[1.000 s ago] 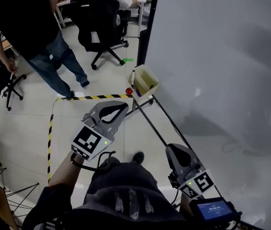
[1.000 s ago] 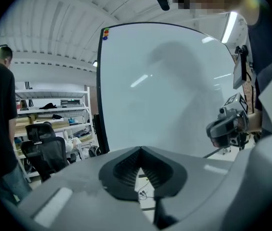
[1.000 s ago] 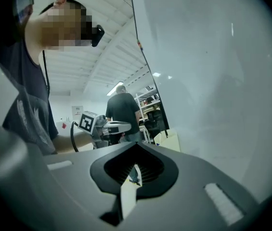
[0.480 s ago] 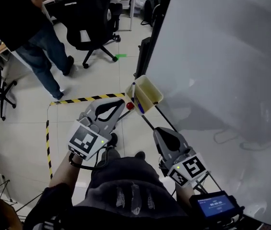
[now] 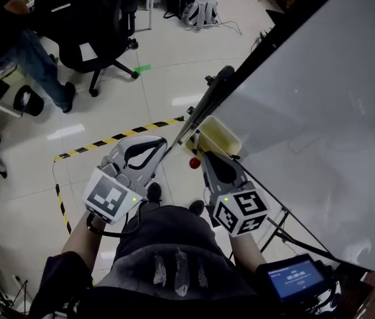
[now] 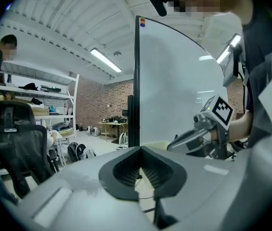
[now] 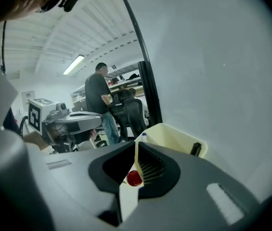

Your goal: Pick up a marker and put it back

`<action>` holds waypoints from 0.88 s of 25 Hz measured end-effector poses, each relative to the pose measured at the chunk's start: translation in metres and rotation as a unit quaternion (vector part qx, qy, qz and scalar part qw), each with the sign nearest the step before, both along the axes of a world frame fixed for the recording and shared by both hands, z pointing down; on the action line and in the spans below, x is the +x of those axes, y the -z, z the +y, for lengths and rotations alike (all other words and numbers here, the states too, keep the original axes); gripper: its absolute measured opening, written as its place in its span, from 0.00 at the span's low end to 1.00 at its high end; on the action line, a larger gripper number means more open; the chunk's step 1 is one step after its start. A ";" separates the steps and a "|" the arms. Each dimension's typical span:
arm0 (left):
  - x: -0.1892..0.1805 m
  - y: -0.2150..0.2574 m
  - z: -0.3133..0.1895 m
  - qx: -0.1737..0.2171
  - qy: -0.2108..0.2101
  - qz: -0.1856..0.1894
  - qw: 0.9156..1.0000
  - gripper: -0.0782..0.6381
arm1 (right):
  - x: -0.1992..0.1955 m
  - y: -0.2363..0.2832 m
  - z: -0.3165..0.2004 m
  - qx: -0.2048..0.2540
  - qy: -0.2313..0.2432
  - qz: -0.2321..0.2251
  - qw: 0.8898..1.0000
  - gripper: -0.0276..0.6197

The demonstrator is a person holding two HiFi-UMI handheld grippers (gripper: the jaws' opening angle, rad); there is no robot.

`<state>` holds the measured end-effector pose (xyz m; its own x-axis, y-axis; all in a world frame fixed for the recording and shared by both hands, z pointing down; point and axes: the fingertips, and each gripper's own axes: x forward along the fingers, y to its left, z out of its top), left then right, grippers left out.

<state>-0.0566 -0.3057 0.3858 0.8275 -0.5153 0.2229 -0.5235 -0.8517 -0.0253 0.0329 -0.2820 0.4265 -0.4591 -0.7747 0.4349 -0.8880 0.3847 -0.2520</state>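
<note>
Presently, scene: a person stands at a tall whiteboard (image 5: 320,98) with one tool in each hand, over a pale tiled floor (image 5: 174,85).
Tray: a pale yellow tray (image 5: 232,135) hangs at the whiteboard's lower corner, by the dark frame post. It sits just beyond both tool tips.
Markers: the blue-capped marker (image 7: 144,135) stands upright at the tray's near-left corner. The black marker (image 7: 196,148) pokes up over the rim further right. Both are in the tray and neither tool touches them.
Left hand: the left tool (image 5: 160,143) has its jaws together at the tips with nothing between them. It points toward the frame post left of the tray, near it but apart.
Right hand: the right tool (image 5: 207,157) has its jaws a narrow slit apart and they have just been opening. Nothing is gripped; its tip is just short of the tray's near wall.
Red knob: a red knob (image 5: 194,163) sits below the tray, between the two tool tips in the head view. In the right gripper view it shows through the jaw slit. Whether it touches the right tool cannot be told.
Spacing: the tools are side by side, each visible in the other's gripper view.
Background: a black office chair (image 5: 87,32), a standing person (image 7: 98,93) in a dark top, yellow-black tape (image 5: 141,129) on the floor, and a backpack (image 5: 197,8).
Lower right: a small lit screen (image 5: 295,279) sits by the person's right side.
</note>
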 end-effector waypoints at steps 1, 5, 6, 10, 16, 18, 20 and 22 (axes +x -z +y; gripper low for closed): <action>-0.002 -0.002 -0.004 -0.002 -0.004 0.003 1.000 0.12 | -0.003 -0.004 -0.004 -0.005 -0.003 0.007 1.000 0.09; -0.005 -0.006 -0.014 -0.009 -0.010 0.026 1.000 0.12 | -0.004 -0.008 -0.016 -0.014 -0.013 0.046 0.999 0.15; -0.005 -0.008 -0.014 -0.012 -0.013 0.031 0.999 0.12 | -0.003 -0.009 -0.017 -0.023 -0.015 0.049 0.998 0.15; -0.009 -0.015 -0.019 -0.028 -0.018 0.044 0.998 0.12 | -0.007 -0.017 -0.020 -0.073 -0.014 0.072 0.995 0.20; -0.018 -0.032 -0.029 -0.054 -0.020 0.061 0.996 0.12 | -0.009 -0.032 -0.027 -0.136 -0.008 0.139 0.981 0.25; -0.018 -0.037 -0.029 -0.060 -0.020 0.063 0.996 0.12 | -0.007 -0.033 -0.025 -0.146 -0.001 0.154 0.977 0.25; -0.016 -0.042 -0.028 -0.065 -0.020 0.064 0.996 0.12 | -0.003 -0.034 -0.022 -0.153 0.009 0.169 0.974 0.25; -0.016 -0.046 -0.027 -0.069 -0.020 0.064 0.995 0.12 | -0.001 -0.038 -0.021 -0.161 0.019 0.184 0.970 0.25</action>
